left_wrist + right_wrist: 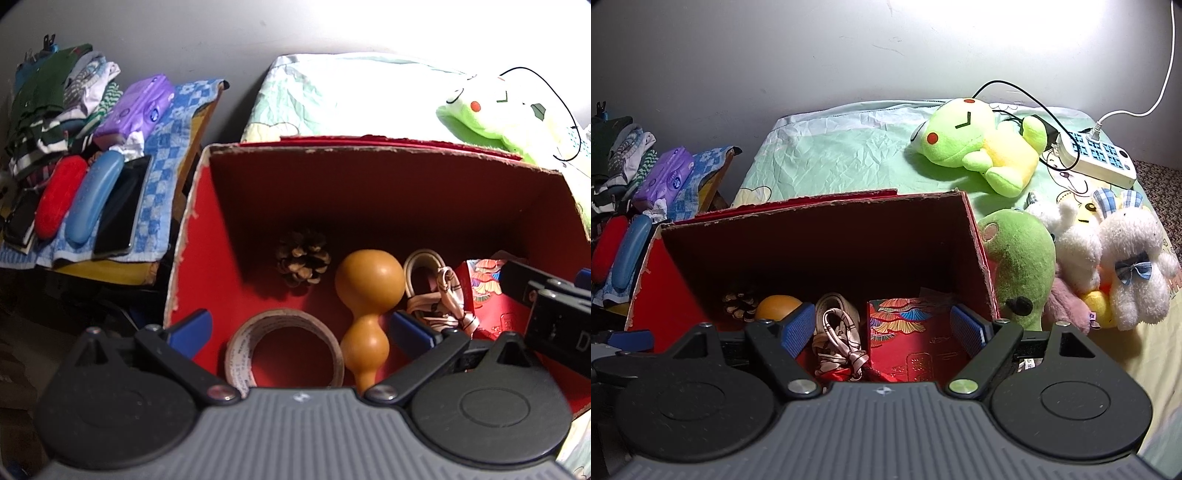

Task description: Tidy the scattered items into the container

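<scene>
A red cardboard box [369,192] stands open on the bed; it also shows in the right wrist view [827,243]. Inside lie a pine cone [303,261], an orange gourd [365,310], a tape roll [284,350], a patterned ribbon with a strap [439,295] and a red embroidered pouch [912,336]. My left gripper [301,330] is open and empty over the box's near left part. My right gripper [886,330] is open and empty over the box's near right part, above the ribbon [838,339] and pouch.
Plush toys lie right of the box: a green frog [982,147], a dark green toy [1023,266], white rabbits [1123,258]. A power strip [1097,155] with cables sits behind. Left, a side table holds red [59,195] and blue [96,195] cases, a phone, tissues [136,107], clothes.
</scene>
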